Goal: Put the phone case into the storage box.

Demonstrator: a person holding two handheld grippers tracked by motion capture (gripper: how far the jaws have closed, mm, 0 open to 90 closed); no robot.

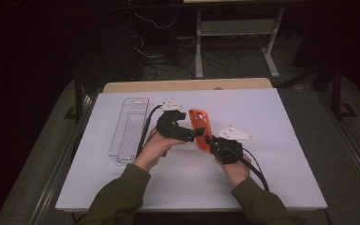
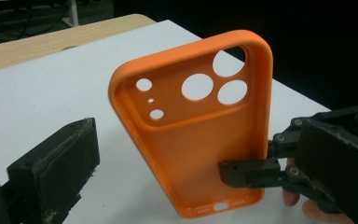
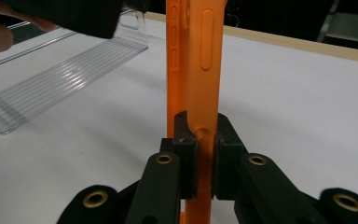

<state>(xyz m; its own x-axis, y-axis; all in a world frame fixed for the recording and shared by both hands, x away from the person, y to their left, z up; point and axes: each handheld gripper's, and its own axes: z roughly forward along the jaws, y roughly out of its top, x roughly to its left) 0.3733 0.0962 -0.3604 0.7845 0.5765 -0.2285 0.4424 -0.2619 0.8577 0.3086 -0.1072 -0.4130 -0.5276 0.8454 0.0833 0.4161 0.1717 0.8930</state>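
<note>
An orange phone case [image 1: 199, 127] is held upright above the white table, its open inner side and camera holes facing my left gripper's camera [image 2: 191, 126]. My right gripper [image 3: 200, 140] is shut on the case's side wall near its bottom end, seen from the other side too [image 2: 249, 173]. My left gripper [image 1: 193, 133] is open just left of the case. One of its fingers [image 2: 56, 163] stands well to the left of the case, not touching it. A hand holds each gripper.
A clear plastic package tray [image 1: 129, 125] lies on the left part of the white table [image 1: 272, 178], also visible behind the case [image 3: 60, 70]. A wooden edge [image 1: 187, 85] runs along the back. Beyond it are cables and a stand's legs on the floor.
</note>
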